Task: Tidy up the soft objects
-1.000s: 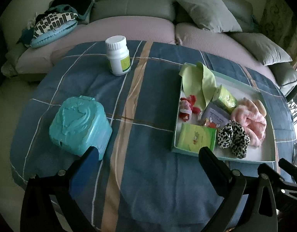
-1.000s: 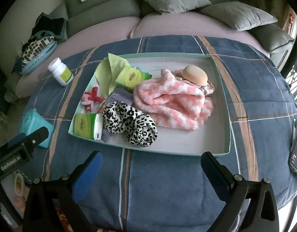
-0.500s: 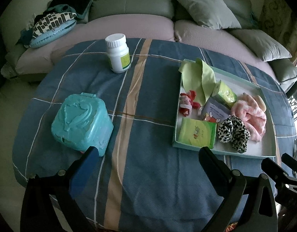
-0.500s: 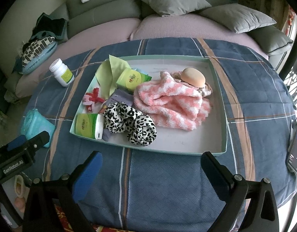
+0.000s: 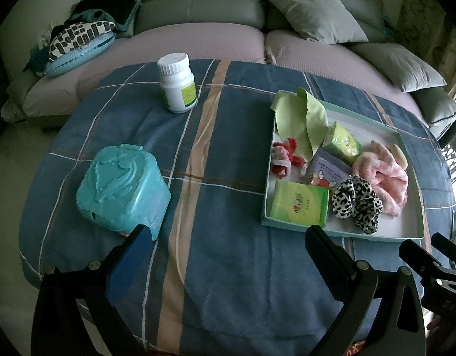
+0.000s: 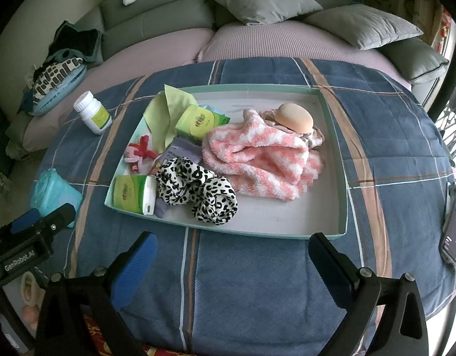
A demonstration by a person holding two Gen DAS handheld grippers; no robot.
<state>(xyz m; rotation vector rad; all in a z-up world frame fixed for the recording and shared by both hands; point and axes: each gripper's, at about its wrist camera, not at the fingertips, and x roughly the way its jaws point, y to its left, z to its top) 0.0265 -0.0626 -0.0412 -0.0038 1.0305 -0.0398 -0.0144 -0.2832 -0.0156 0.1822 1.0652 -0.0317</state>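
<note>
While both tongs are hanging low over the near edge of the plaid blanket (image 6: pixel 257 281), neither is holding anything: the left gripper (image 5: pixel 225 234) is sitting w/ jaws spread wide apart, and the right gripper (image 6: pixel 230 240) is likewise gaping open. Straight ahead of the right one, just past its tips, the tray (image 6: pixel 334 234) is lying on the blanket w/ the soft stuff piled inside. A leopard scrunchie (image 6: pixel 198 190) is resting nearest, slightly left of center btwn the fingers, touching the pink towel (image 6: pixel 263 160) behind it; a beige sponge (image 6: pixel 294 117) is sitting on the towel's far end. Left of the scrunchie a tissue pack (image 6: pixel 133 191) is lying against the tray's near-left corner, w/ a red hair tie (image 6: pixel 140 152), a green cloth (image 6: pixel 165 112) and a second green pack (image 6: pixel 198 121) farther back. From the left gripper, the tray (image 5: pixel 287 225) is sitting ahead and to the right, its near corner just past the right finger. A teal box (image 5: pixel 121 187) is standing just beyond the left finger, and a white bottle (image 5: pixel 179 84) is standing farther ahead, well apart from the tray.
</note>
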